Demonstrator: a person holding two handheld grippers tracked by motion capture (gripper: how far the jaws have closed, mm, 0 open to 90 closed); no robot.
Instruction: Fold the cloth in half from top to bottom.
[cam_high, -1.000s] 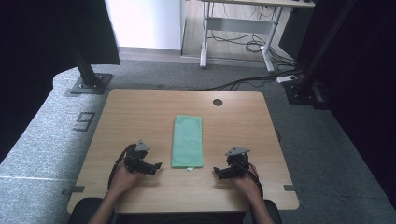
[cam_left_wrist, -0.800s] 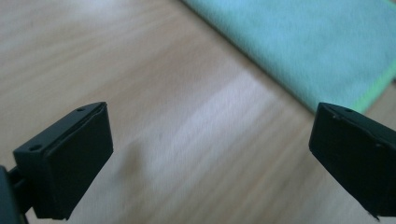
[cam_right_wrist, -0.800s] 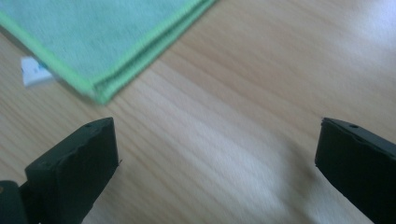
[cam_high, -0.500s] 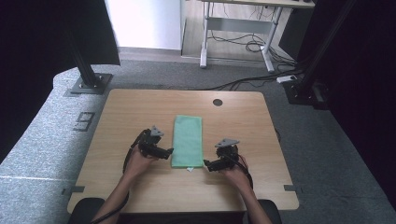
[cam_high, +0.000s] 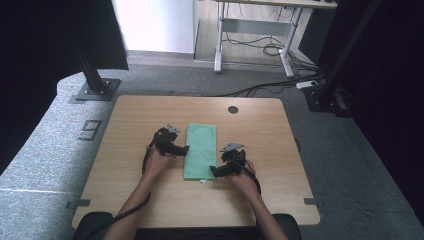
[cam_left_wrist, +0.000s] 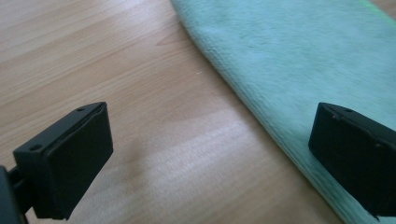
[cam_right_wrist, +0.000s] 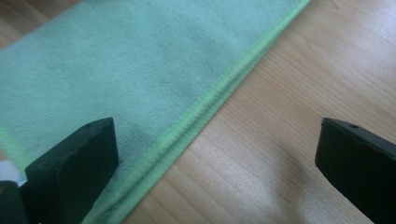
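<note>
A folded green cloth (cam_high: 201, 150) lies flat in the middle of the wooden table (cam_high: 130, 115). My left gripper (cam_high: 184, 149) is at the cloth's left edge, about halfway along it, and stands open. In the left gripper view the jaws straddle the cloth's folded edge (cam_left_wrist: 261, 112), one over bare wood, one over the cloth. My right gripper (cam_high: 213, 171) is open at the cloth's near right corner. Its jaws straddle the stitched double hem (cam_right_wrist: 210, 98) in the right gripper view. Nothing is held.
A round cable hole (cam_high: 233, 109) sits at the table's far edge. A small white tag (cam_high: 202, 181) pokes out from the cloth's near end. Beyond the table stand black frame posts (cam_high: 90, 70) and a desk with cables (cam_high: 255, 45) on the carpet.
Both grippers have moved forward and inward from the table's near edge to the cloth's two long sides. The cloth has not moved.
</note>
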